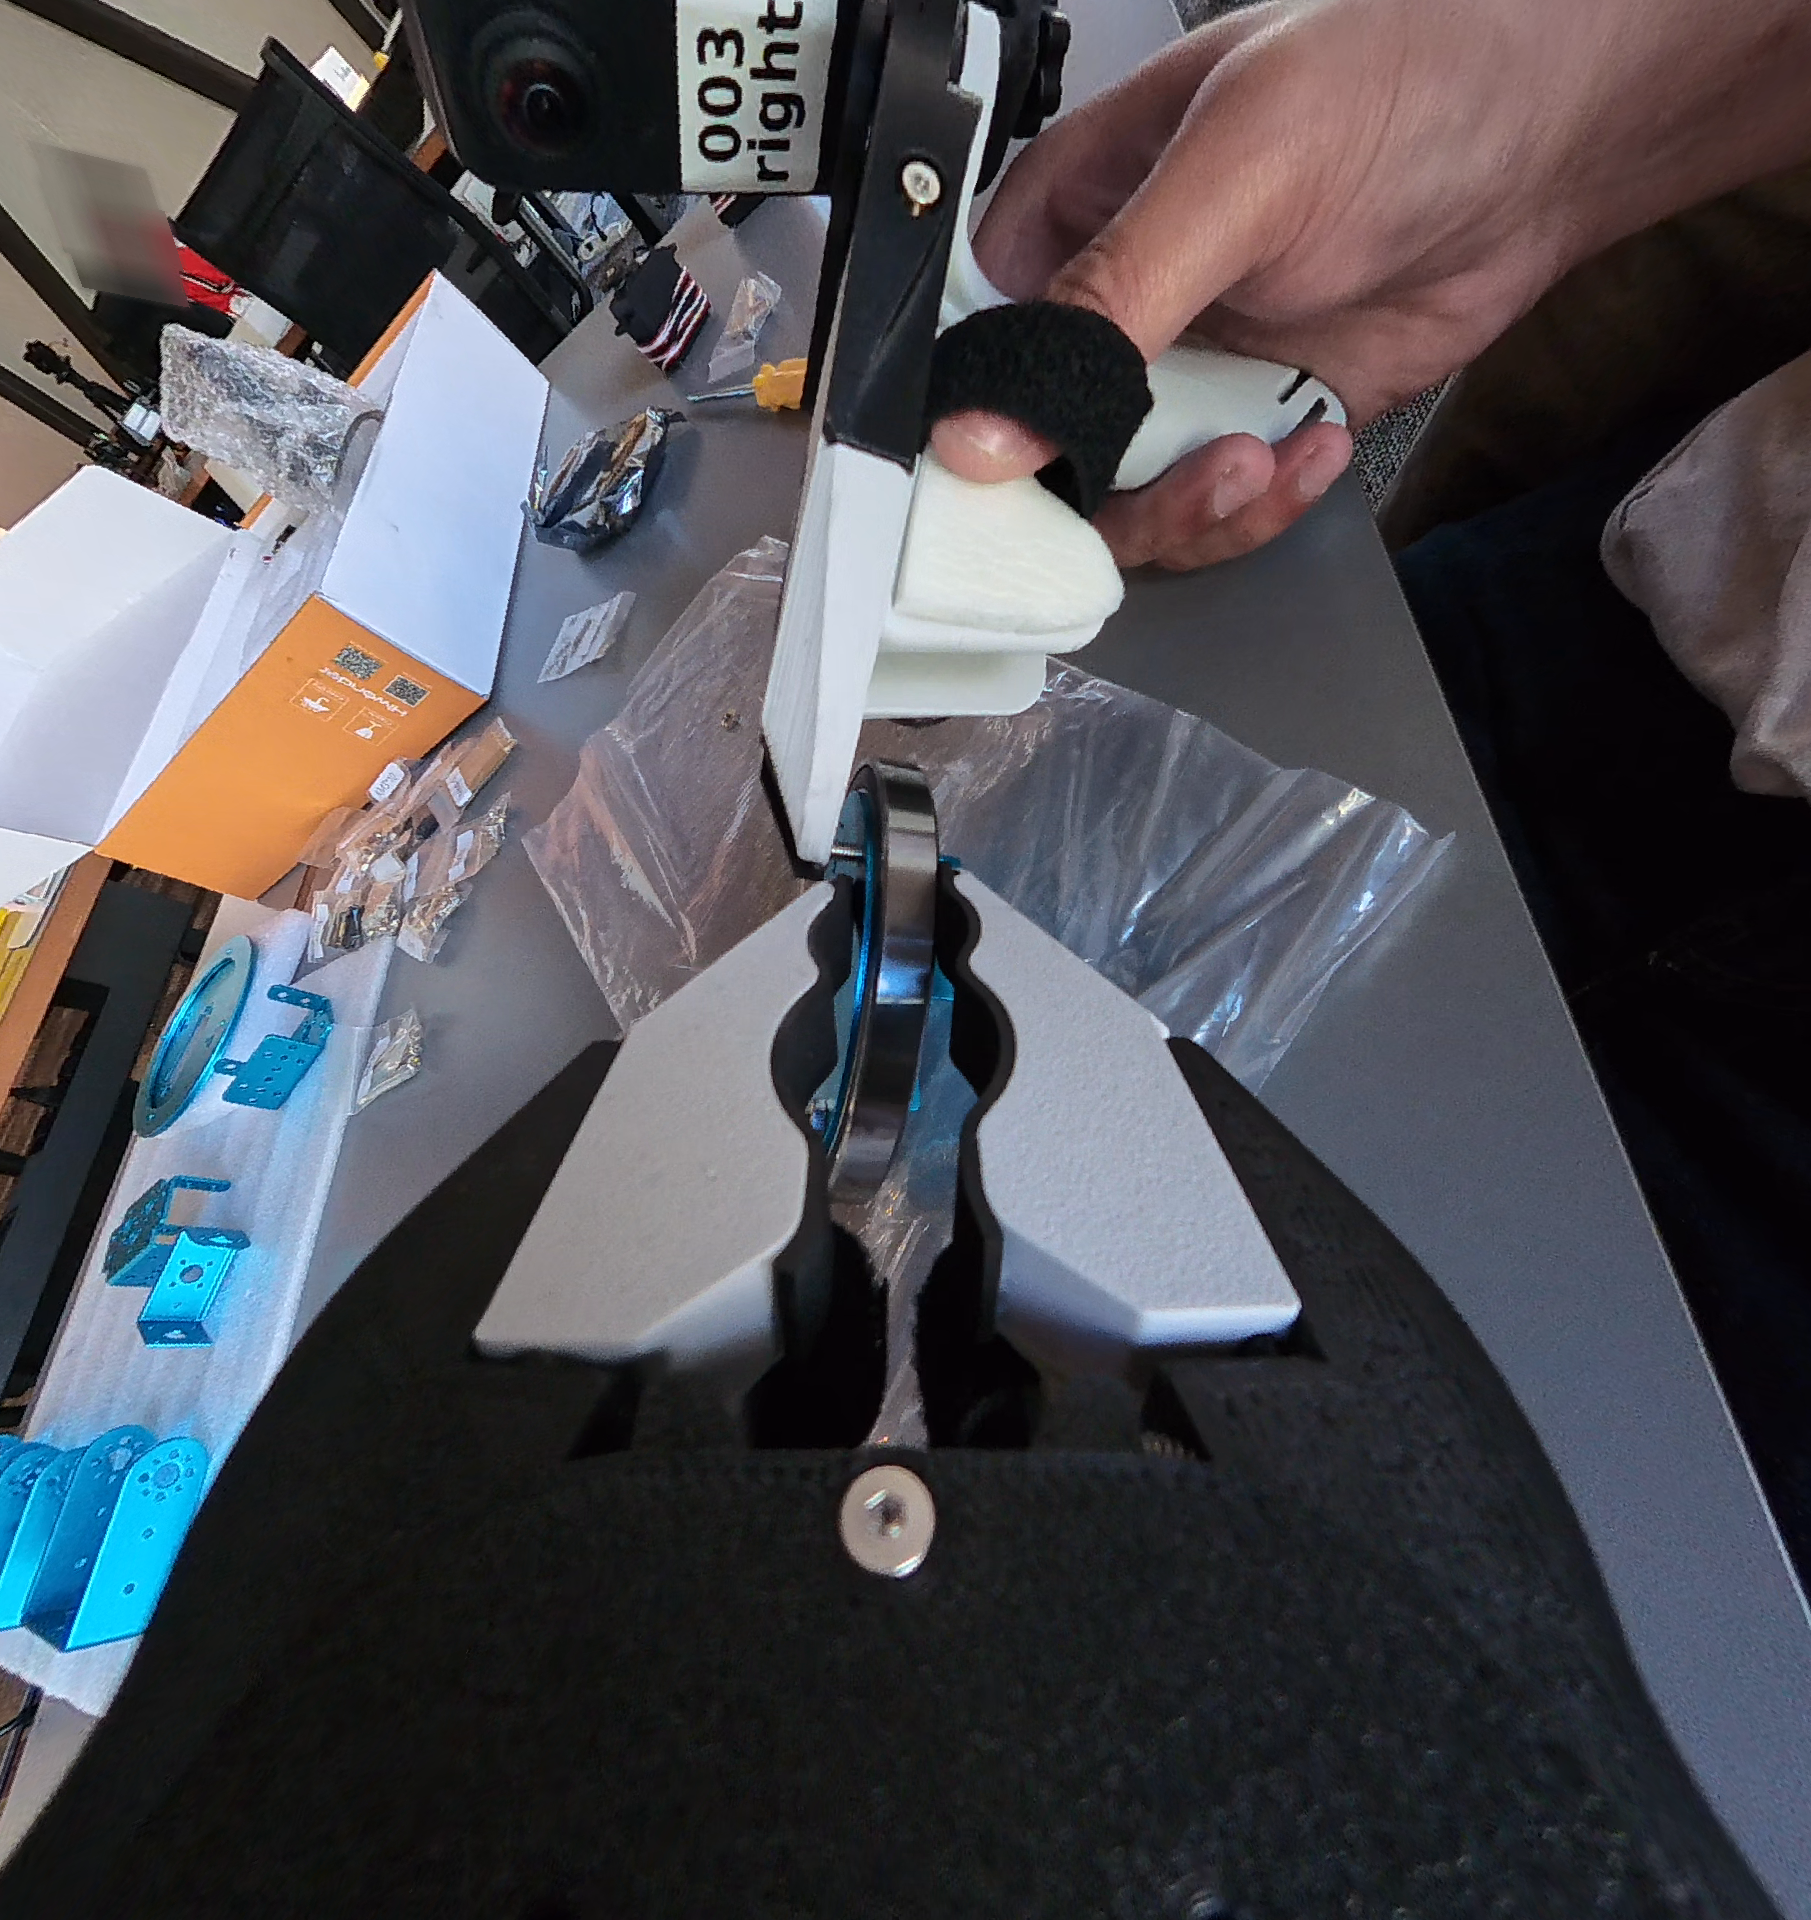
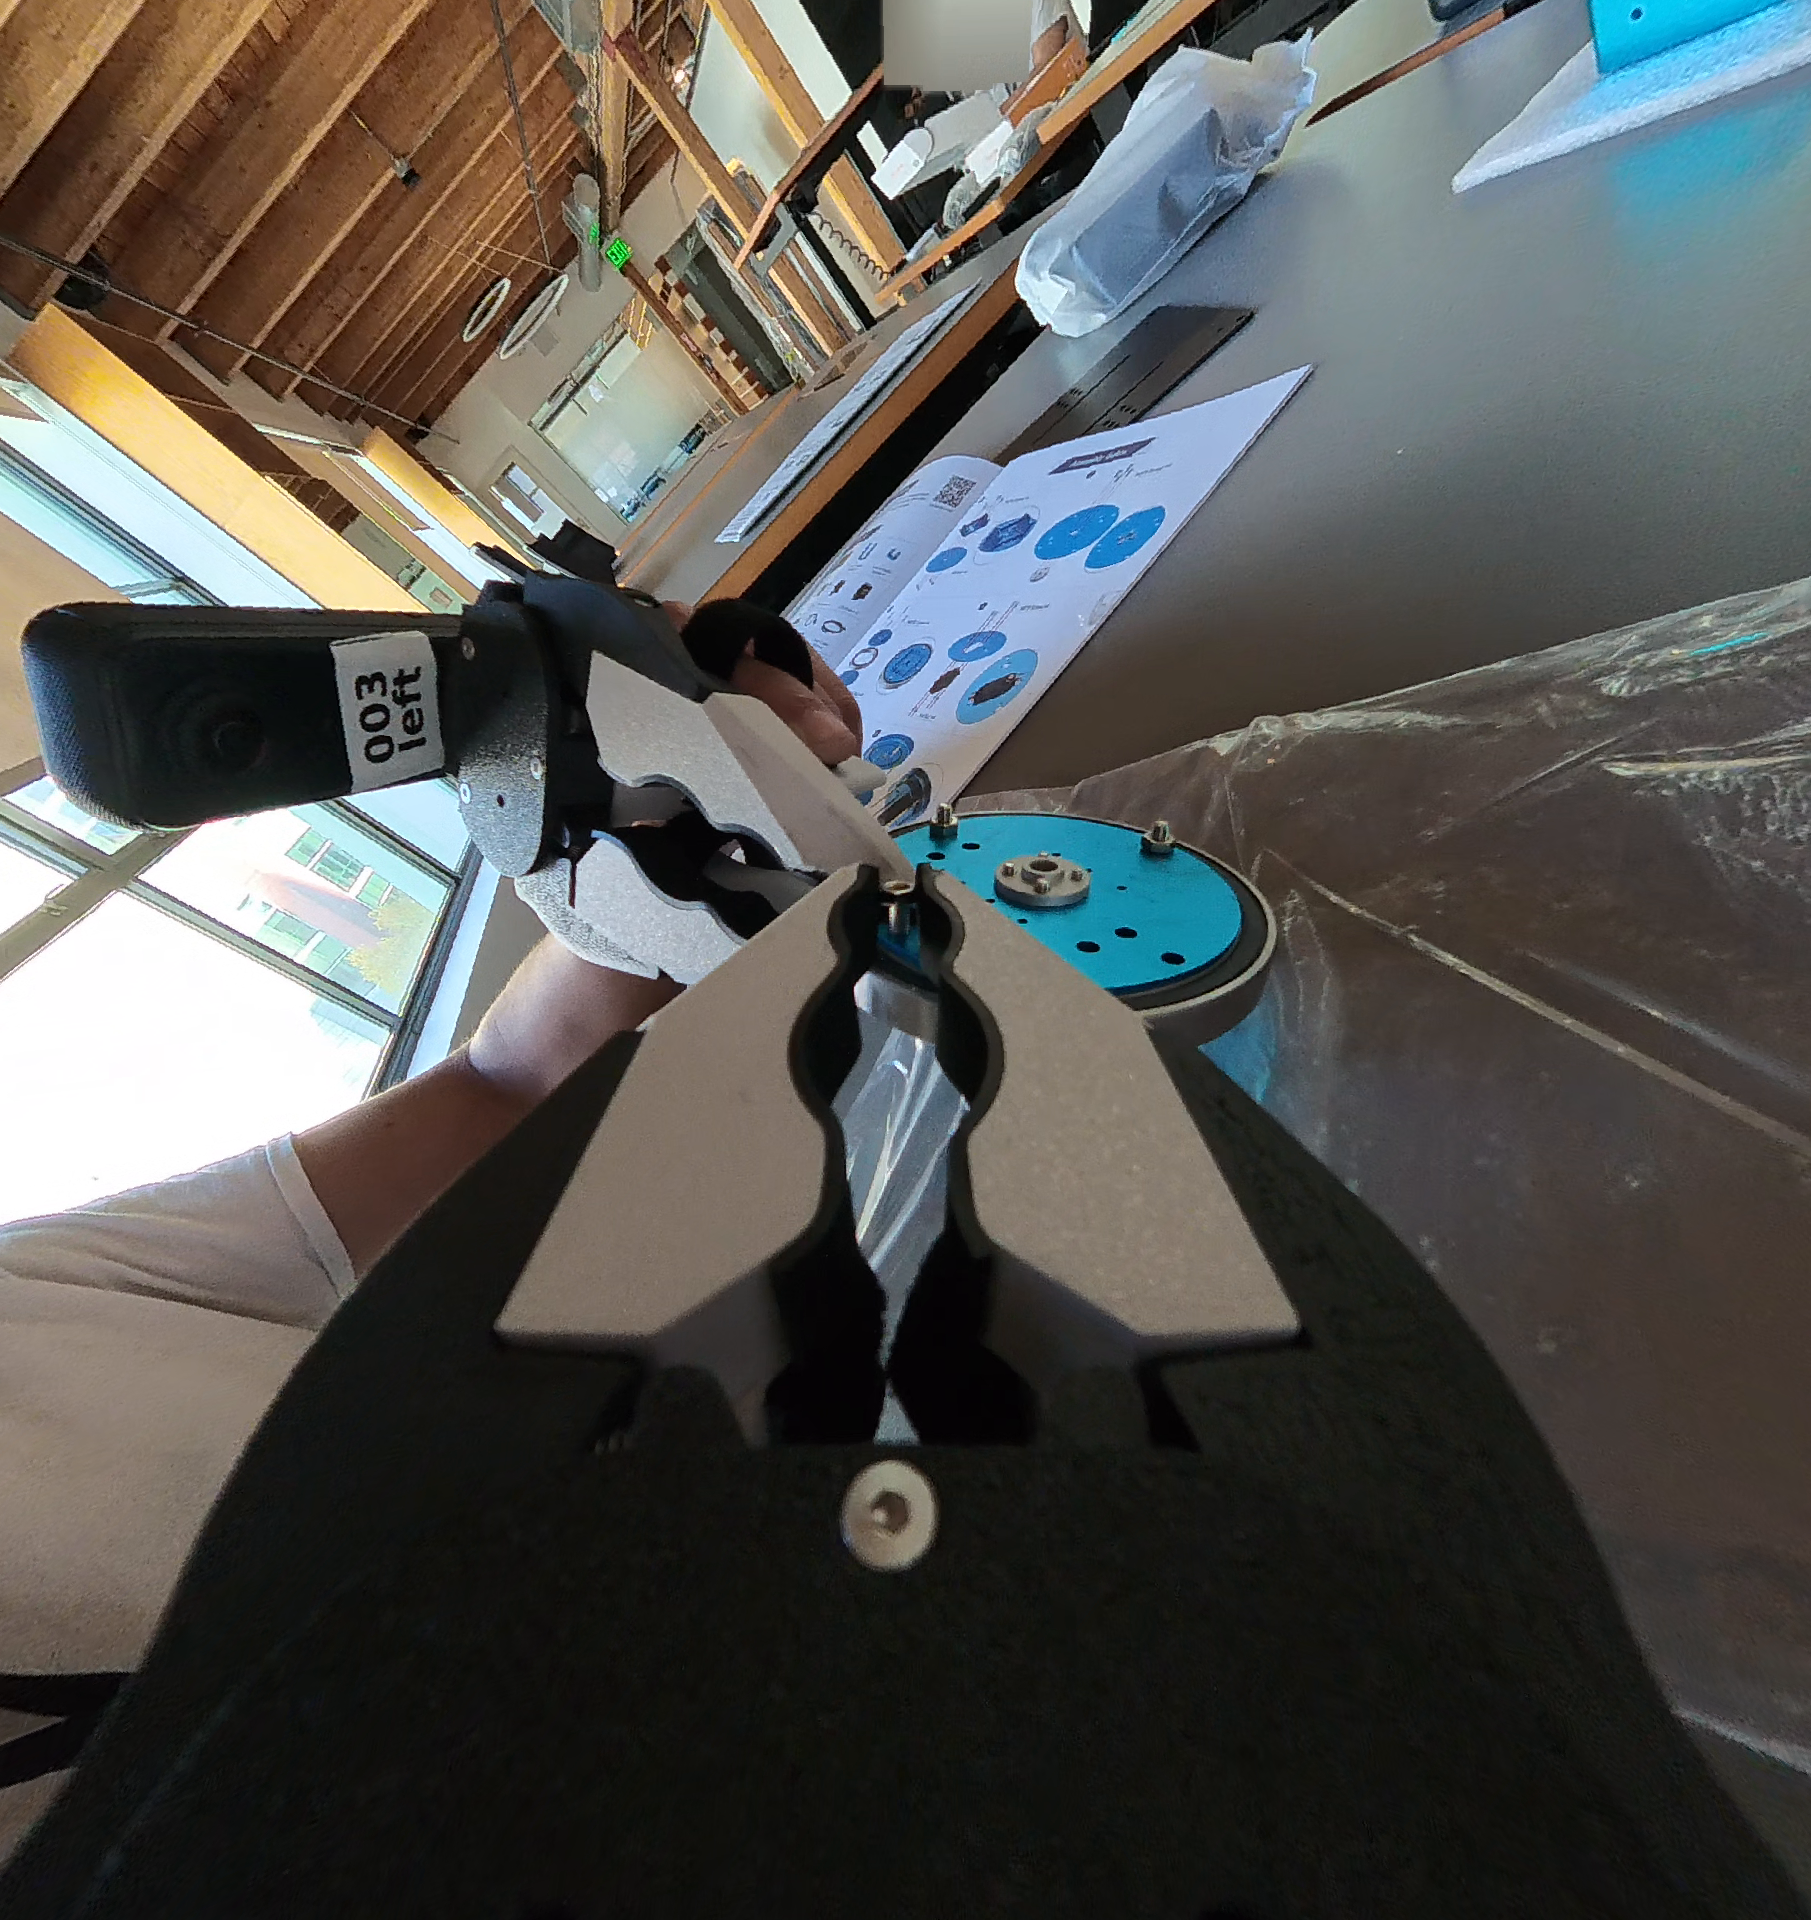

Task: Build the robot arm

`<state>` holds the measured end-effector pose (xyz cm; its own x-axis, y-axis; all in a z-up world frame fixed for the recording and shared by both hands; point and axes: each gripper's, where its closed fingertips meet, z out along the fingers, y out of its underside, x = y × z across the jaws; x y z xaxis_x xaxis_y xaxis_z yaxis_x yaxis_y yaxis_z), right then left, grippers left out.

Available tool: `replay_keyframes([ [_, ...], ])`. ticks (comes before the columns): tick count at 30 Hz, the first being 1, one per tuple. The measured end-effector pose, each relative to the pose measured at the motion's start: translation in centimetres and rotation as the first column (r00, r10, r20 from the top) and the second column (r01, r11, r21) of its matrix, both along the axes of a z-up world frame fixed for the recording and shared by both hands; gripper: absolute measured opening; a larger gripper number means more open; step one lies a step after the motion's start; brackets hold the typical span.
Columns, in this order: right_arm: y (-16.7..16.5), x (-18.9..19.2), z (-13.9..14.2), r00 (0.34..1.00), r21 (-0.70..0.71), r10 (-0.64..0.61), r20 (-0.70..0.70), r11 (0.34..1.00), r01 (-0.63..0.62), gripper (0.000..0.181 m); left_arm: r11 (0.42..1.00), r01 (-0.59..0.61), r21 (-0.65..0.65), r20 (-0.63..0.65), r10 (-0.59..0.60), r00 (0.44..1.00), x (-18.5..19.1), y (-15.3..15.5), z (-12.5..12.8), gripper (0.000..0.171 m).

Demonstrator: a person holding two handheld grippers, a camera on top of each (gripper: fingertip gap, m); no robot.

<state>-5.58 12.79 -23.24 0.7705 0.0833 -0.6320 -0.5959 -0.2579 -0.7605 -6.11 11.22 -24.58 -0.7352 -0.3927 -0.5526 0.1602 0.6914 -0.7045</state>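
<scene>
Clamping the blue disc [image 1: 885, 997] edgewise, left tongs [image 1: 885, 883]; right tongs [image 2: 896, 883] pinch its rim screw [image 2: 896, 914].

bag [image 1: 1140, 831] clear, flat on table [image 1: 1483, 935] | orange box [image 1: 288, 717] at left | blue brackets [image 1: 184, 1257] on foam | leaflet [image 2: 994, 582] open, beyond disc

Right gripper [image 2: 896, 894] fingertips closed on a small screw [image 2: 895, 916] standing at the near-left edge of a round blue plate [image 2: 1109, 914], which sits in a grey ring on clear plastic sheet [image 2: 1503, 883]. Left gripper [image 2: 776, 831] grips the plate's left rim. Open instruction booklet [image 2: 994, 582] lies beyond on the grey table [image 2: 1555, 416].
</scene>
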Motion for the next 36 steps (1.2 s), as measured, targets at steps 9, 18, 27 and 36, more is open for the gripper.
replay_keyframes([
  [9,-0.5,0.0,0.3,1.000,0.020,0.000,-0.005,1.000,0.000,0.006,1.000,-0.002,-0.003,0.001,0.002,1.000,0.0,0.1,0.1,0.015],
  [18,-1.2,0.3,1.3,1.000,0.084,-0.007,-0.003,0.996,0.007,0.006,1.000,0.000,0.001,0.000,0.000,1.000,0.0,0.0,0.0,0.015],
  [27,-0.3,-1.2,0.3,0.998,0.024,0.067,0.019,0.997,-0.068,0.031,1.000,0.002,0.000,-0.001,-0.002,1.000,0.0,0.0,-0.1,0.015],
  [36,-0.5,-0.6,0.9,0.999,0.070,0.036,0.016,0.997,-0.037,0.039,1.000,0.001,0.002,-0.002,-0.001,1.000,-0.1,0.0,-0.1,0.015],
])
